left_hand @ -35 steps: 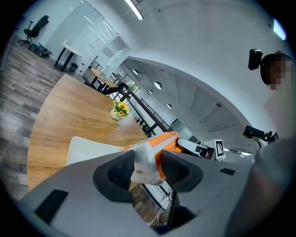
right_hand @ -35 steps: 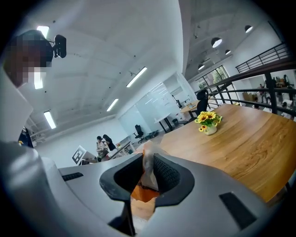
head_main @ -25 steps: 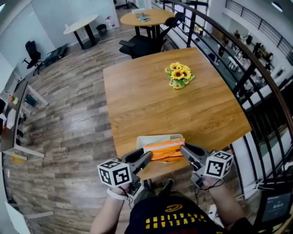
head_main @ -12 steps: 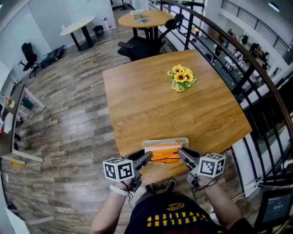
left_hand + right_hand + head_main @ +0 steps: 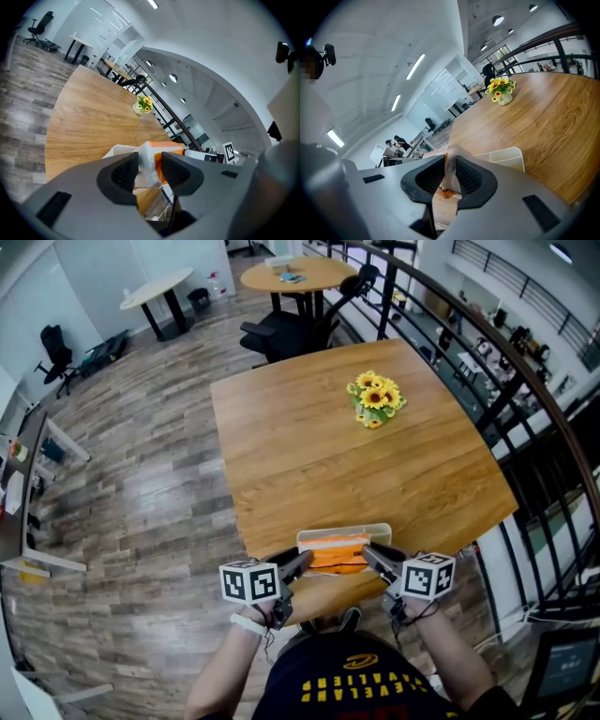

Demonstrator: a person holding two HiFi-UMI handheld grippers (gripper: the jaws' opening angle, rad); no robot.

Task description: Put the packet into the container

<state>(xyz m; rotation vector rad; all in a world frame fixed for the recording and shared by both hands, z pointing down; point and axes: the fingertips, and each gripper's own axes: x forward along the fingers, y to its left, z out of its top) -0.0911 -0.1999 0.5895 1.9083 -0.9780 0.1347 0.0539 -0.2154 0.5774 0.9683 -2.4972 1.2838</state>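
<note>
Your left claw (image 5: pixel 302 563) grips the orange packet (image 5: pixel 337 552) by its white end and your right claw (image 5: pixel 367 553) pinches the other end, so it spans between them, right over the white container (image 5: pixel 382 530) at the near edge of the surface (image 5: pixel 319 456).

The left gripper (image 5: pixel 150 163) fills the lower half of the frame. Its two dark fingers (image 5: pixel 123 174) are closed on the crumpled white end of the packet (image 5: pixel 151 151), whose orange body runs off to the right behind the right-hand finger. Just beyond the fingers, left of centre, the pale rim of the container (image 5: pixel 117 150) shows on the wooden bench (image 5: pixel 89 119). Toward the bench's far end, above centre, stands a small bunch of yellow flowers (image 5: pixel 143 104). Grey plank floor (image 5: pixel 21 98) lies along the left edge.
</note>
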